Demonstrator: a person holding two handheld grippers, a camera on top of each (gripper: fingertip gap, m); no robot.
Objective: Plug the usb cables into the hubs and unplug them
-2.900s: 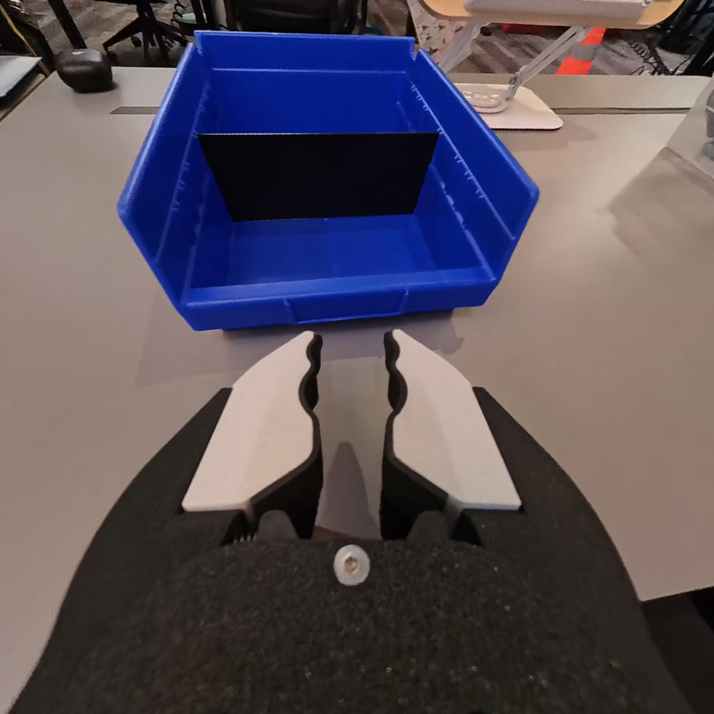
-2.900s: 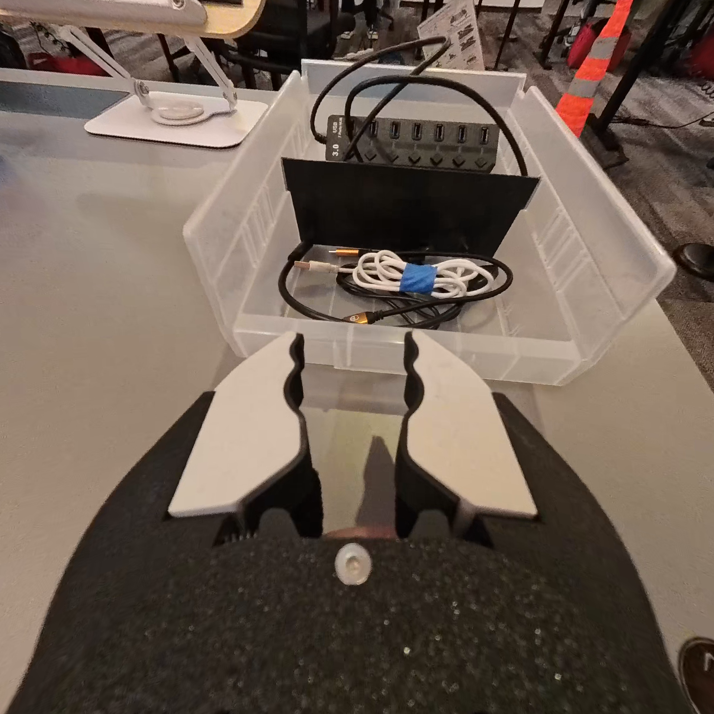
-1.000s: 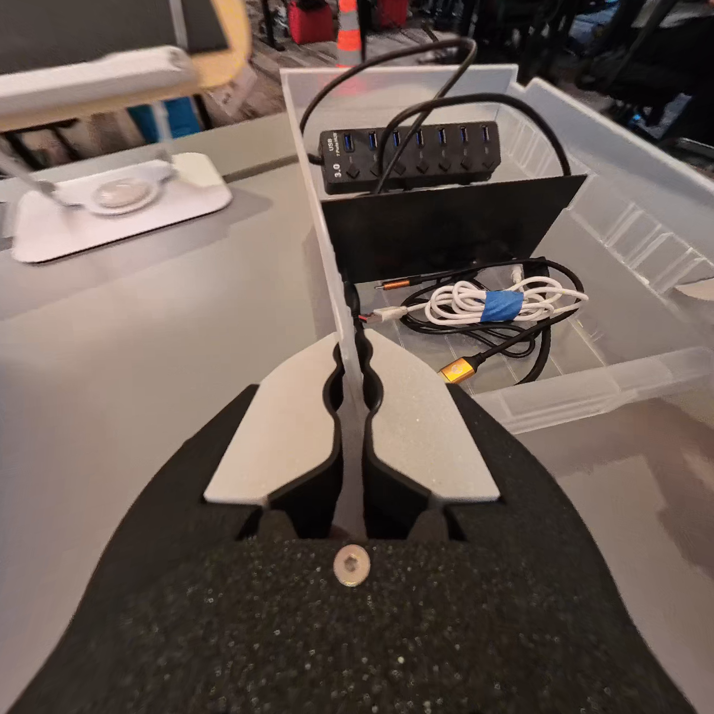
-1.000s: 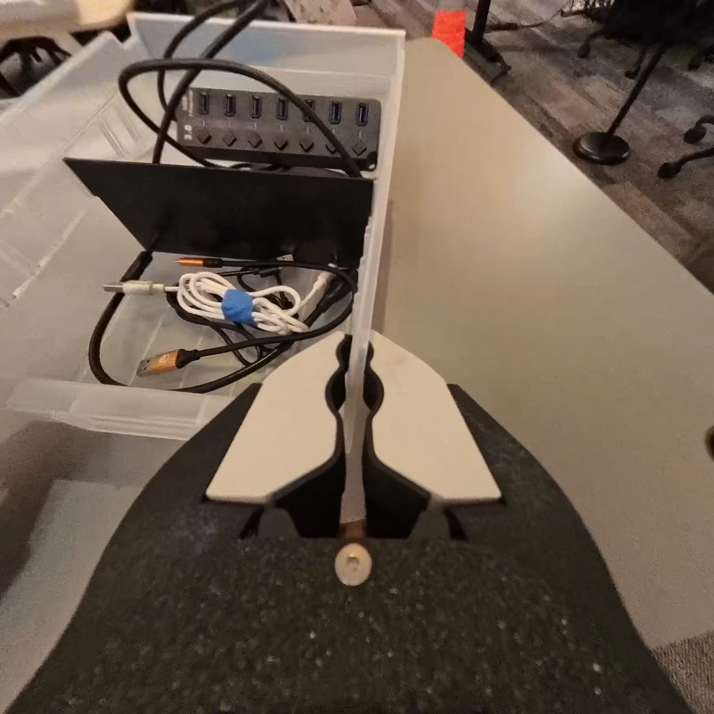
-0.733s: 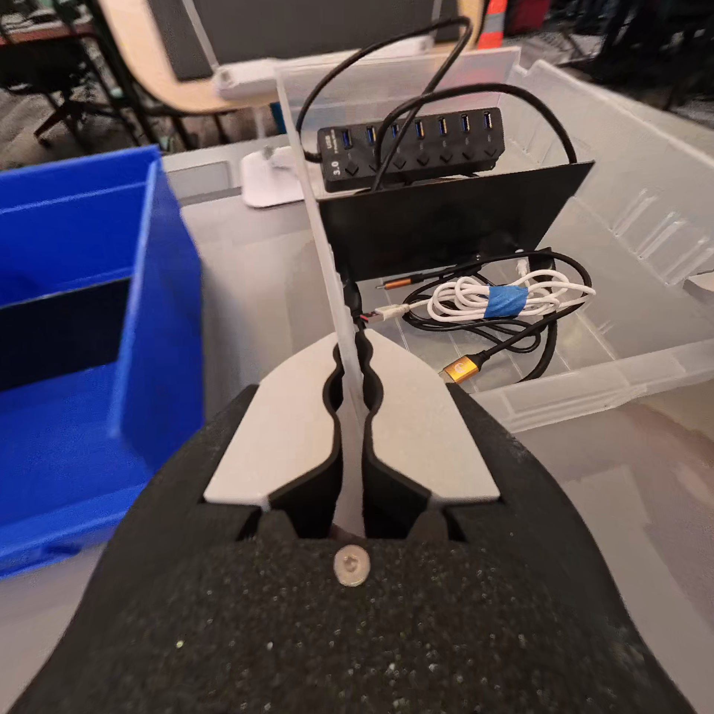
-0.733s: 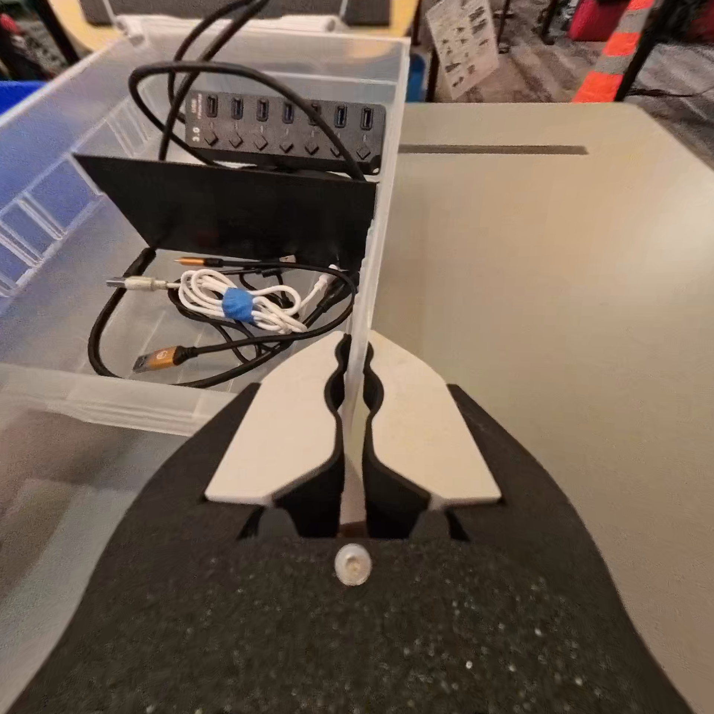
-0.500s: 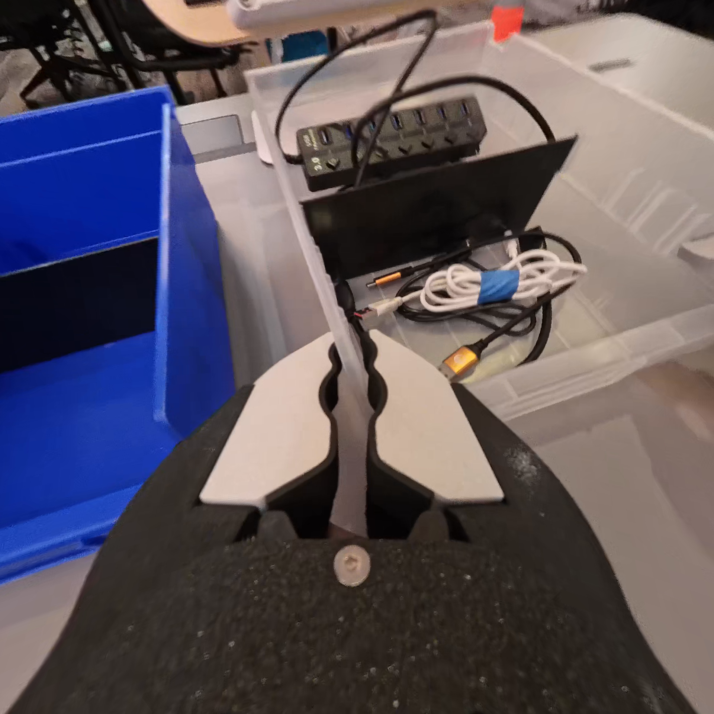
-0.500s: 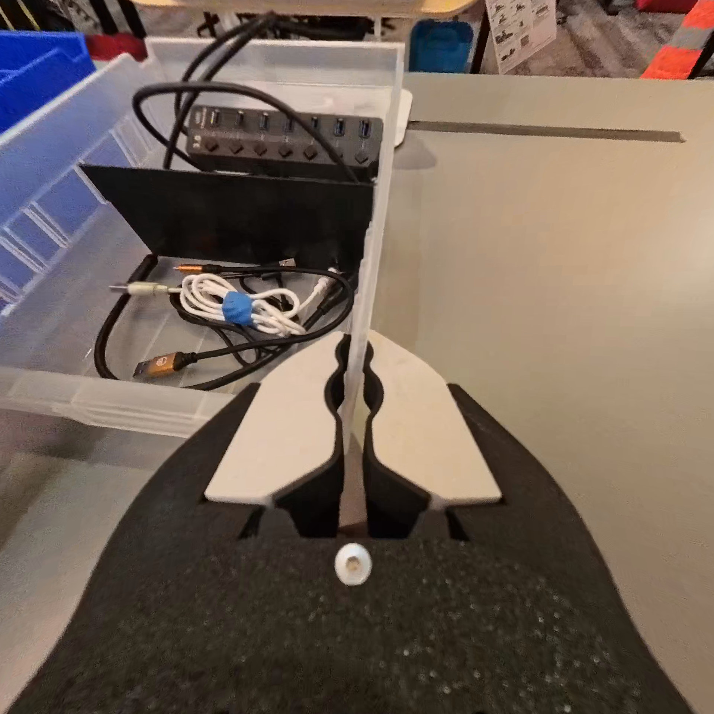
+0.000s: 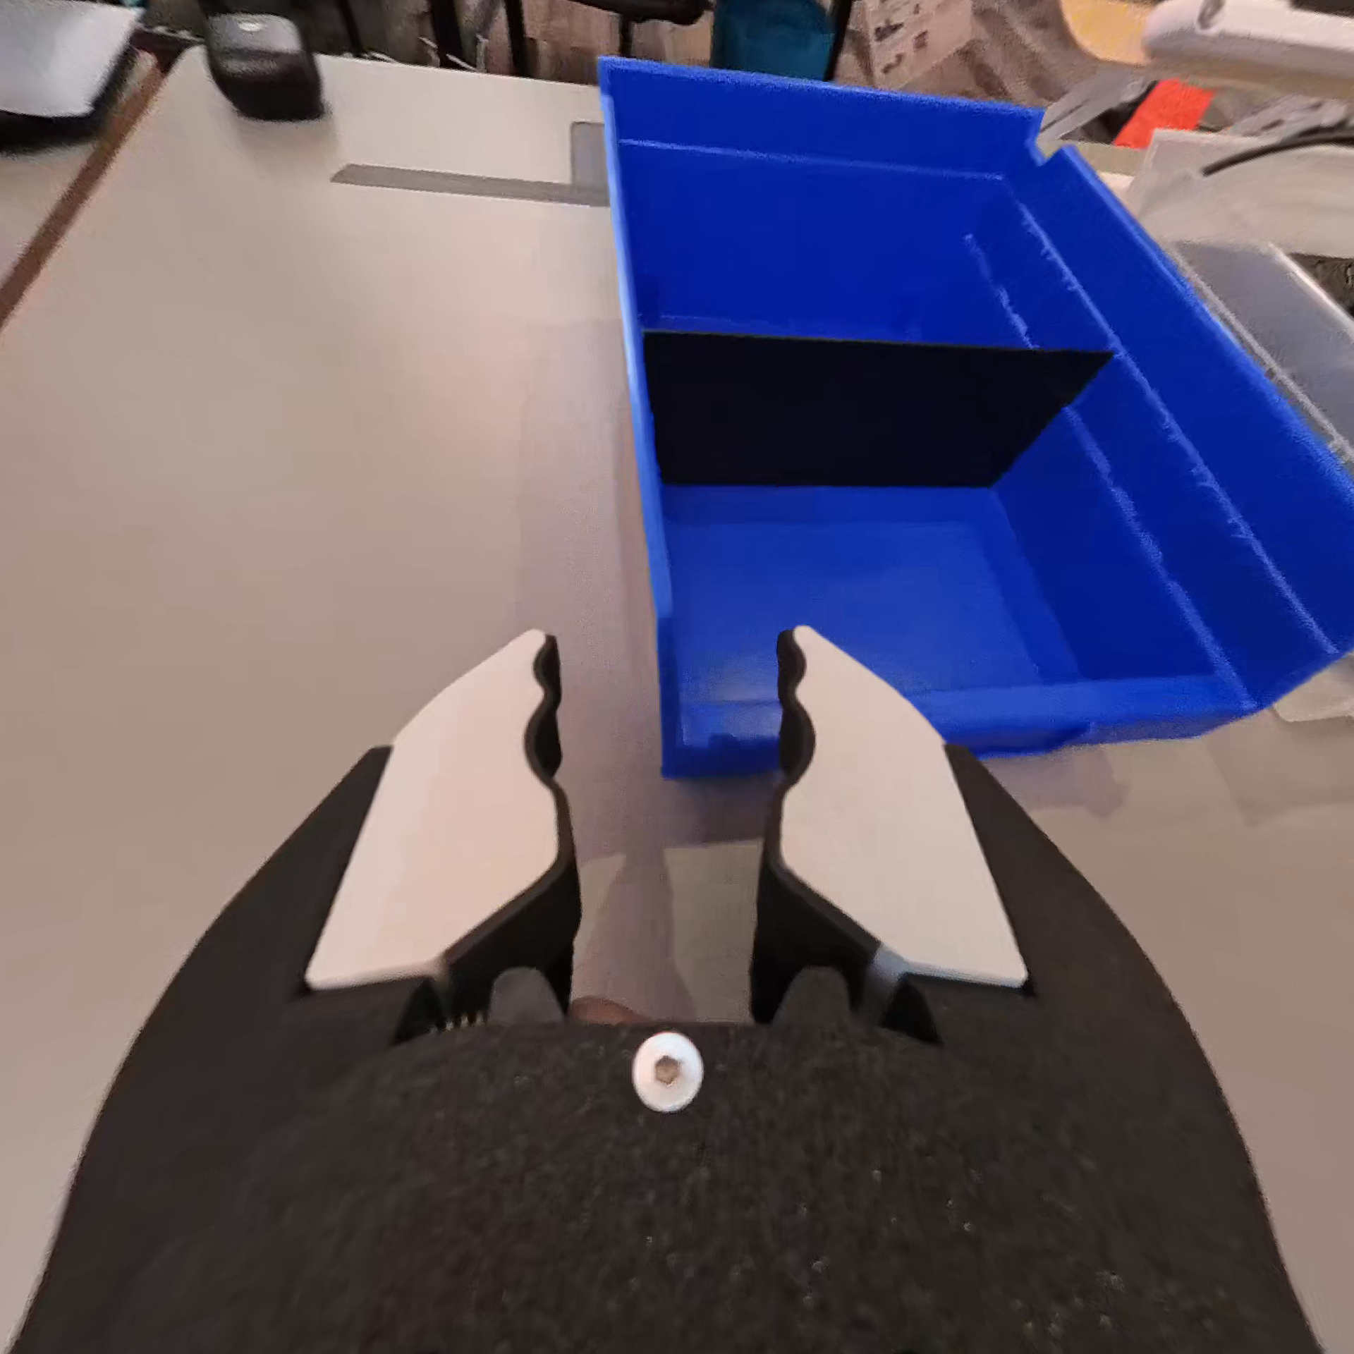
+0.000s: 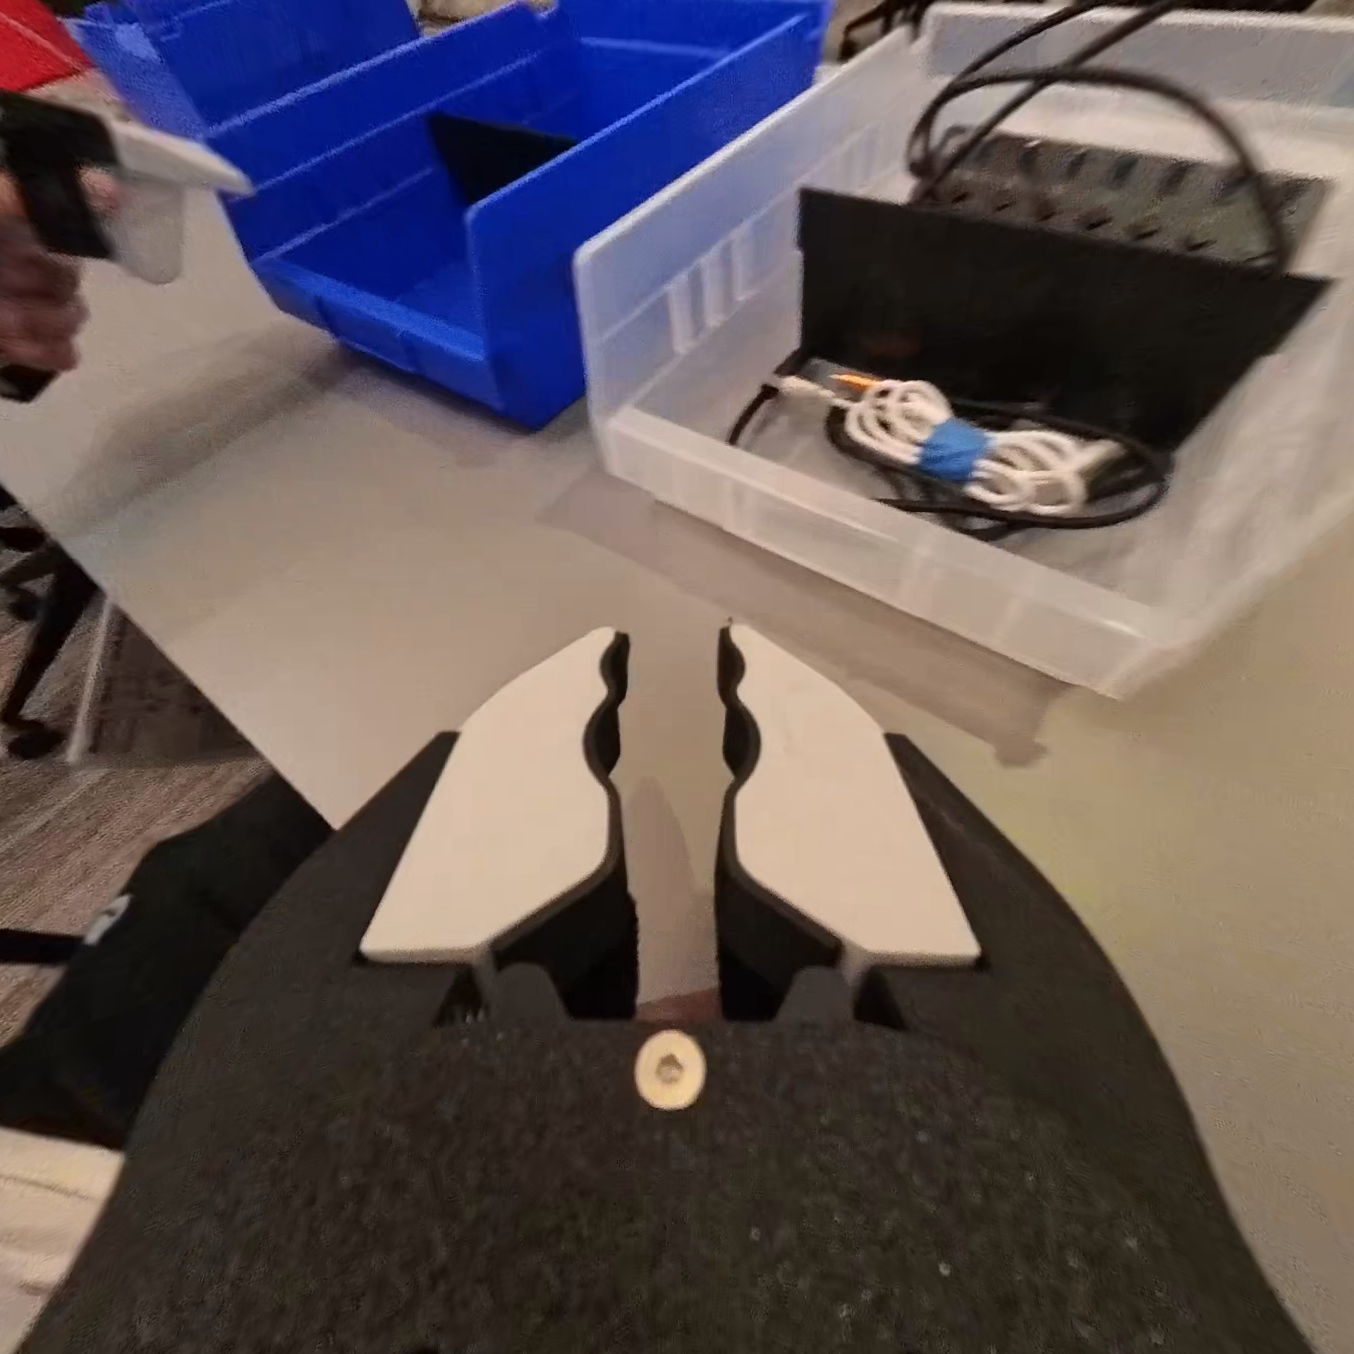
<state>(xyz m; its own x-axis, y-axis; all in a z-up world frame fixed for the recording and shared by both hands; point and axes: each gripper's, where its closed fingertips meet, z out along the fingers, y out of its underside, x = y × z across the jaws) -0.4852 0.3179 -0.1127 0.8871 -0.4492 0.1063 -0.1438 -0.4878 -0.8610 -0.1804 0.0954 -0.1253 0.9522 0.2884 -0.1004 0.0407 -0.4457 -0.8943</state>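
In the right wrist view a clear bin (image 10: 769,505) stands on the grey table. Its front part holds a coiled white cable (image 10: 974,447) with a blue band and black cables (image 10: 1121,513). A black USB hub (image 10: 1143,187) sits behind the bin's black divider (image 10: 1026,322). My right gripper (image 10: 672,637) is open and empty, over the table in front of the bin. My left gripper (image 9: 665,641) is open and empty at the near left corner of a blue bin (image 9: 1099,707). It also shows far left in the right wrist view (image 10: 146,212).
The blue bin (image 10: 454,337) stands left of the clear bin and has a black divider (image 9: 842,410). A black device (image 9: 264,66) sits at the table's far left corner. The table edge (image 10: 242,725) runs diagonally at my lower left. A white stand (image 9: 1245,29) is far right.
Both grippers have let go of the clear bin's side walls and opened. The clear bin now stands next to the blue bin. The left gripper has swung left toward the blue bin; the right has pulled back.
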